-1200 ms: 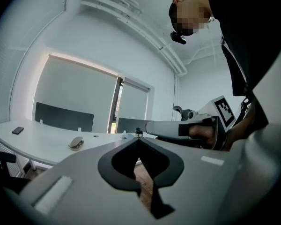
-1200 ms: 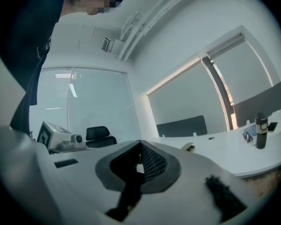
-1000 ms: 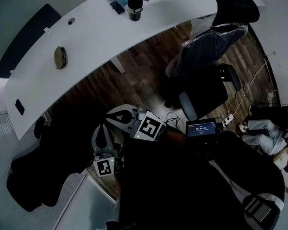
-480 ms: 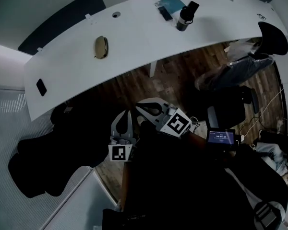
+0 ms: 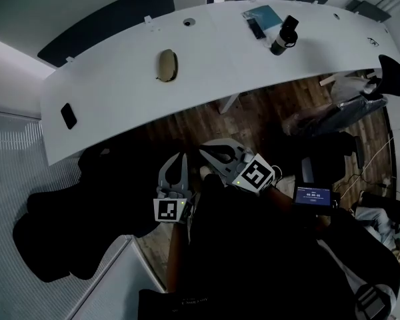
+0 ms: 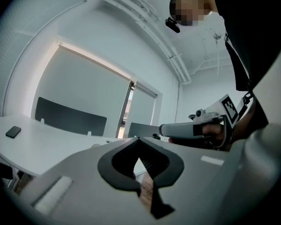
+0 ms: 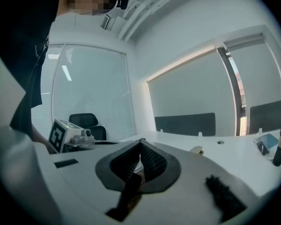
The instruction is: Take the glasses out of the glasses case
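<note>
- Left gripper (image 5: 181, 159) and right gripper (image 5: 205, 152), jaws closed on nothing, are held side by side short of the white table (image 5: 120, 92), apparently ahead of an approach.
- The tan glasses case (image 5: 167, 65) lies on it, seemingly shut, well beyond both.

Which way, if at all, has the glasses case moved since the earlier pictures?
No. The glasses case still lies on the table between the round hole and the black device; only the camera shifted.
</note>
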Demonstrator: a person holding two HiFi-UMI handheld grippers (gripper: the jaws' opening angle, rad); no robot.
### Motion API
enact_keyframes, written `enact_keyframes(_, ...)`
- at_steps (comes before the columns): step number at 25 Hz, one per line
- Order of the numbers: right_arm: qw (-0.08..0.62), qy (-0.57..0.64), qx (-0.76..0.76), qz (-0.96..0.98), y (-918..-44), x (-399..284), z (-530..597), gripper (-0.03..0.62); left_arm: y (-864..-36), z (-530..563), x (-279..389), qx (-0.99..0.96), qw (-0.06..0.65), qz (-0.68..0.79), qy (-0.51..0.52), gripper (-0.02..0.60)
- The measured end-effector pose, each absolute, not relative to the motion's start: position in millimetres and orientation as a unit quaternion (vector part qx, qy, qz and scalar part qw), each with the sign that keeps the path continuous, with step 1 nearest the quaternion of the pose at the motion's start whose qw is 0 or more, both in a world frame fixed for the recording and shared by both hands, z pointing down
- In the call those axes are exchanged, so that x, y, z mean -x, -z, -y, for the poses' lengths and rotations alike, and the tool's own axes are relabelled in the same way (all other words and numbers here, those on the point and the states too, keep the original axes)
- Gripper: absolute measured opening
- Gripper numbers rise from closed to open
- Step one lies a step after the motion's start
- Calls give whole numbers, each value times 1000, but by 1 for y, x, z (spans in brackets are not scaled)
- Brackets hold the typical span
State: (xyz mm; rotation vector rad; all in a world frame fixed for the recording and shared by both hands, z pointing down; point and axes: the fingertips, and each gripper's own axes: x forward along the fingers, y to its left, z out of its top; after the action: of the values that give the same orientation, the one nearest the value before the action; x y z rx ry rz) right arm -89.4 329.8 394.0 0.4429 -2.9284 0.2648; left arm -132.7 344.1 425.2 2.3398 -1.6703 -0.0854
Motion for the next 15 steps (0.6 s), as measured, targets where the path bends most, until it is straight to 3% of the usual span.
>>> enact_keyframes(15,85,-116,-122,982,-428,137,-217,8,-454,-247,178,-785,148,601,-7,8)
